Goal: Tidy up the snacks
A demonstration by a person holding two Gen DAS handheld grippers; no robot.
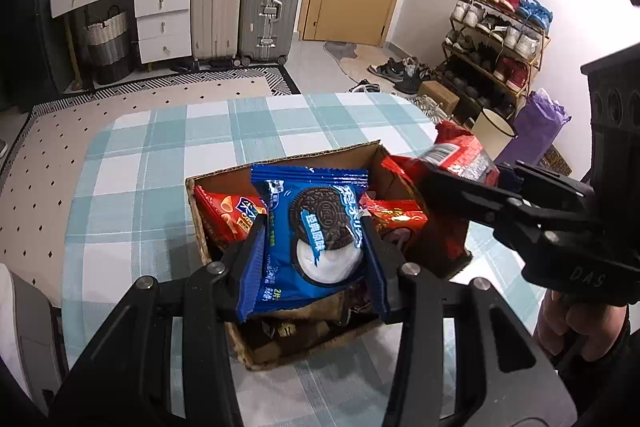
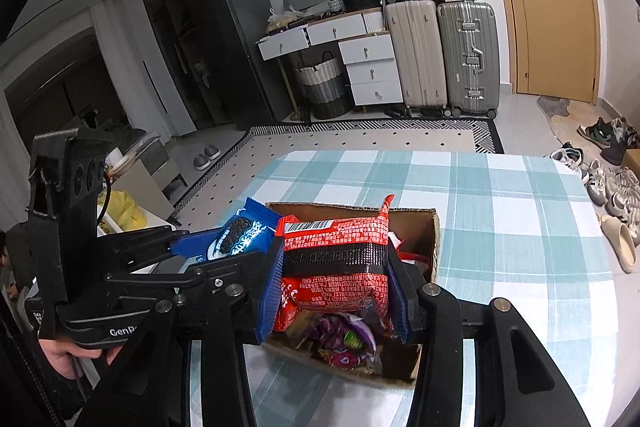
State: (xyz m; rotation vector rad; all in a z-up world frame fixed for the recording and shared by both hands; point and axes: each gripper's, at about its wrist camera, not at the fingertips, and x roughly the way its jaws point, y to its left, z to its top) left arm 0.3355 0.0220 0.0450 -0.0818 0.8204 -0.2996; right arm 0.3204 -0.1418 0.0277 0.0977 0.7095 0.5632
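Fingers on both tools are gripping snacks at once: the left gripper [image 1: 316,239] is pinching a blue Oreo packet [image 1: 316,227] by its two side edges, and the right gripper [image 2: 334,267] is squeezing a red snack packet [image 2: 336,251] across its middle, pads pressing into the wrapper on both sides. Both packets are hanging above the open cardboard box [image 1: 288,159], which is sitting on the counter [image 1: 160,167] under a teal checked cloth.

Inside the box, other snacks are lying loose: an orange-red chip bag [image 1: 228,215] is leaning against the left wall, a second red packet [image 1: 396,219] is sitting toward the right, and darker wrappers are piling up at the near end, with a purple wrapper [image 2: 344,343] showing beneath the right-hand tool. Whether the two held packets are going in or coming out is not something these views are settling.

Judging from how things lie, the sorting is looking well under way rather than finished. Most snacks are sitting in the box already and no loose snack is showing on the visible cloth, yet the contents are lying jumbled, not in rows or groups. What is left, as far as can be seen, is placing these two packets and perhaps tidying the heap beneath them
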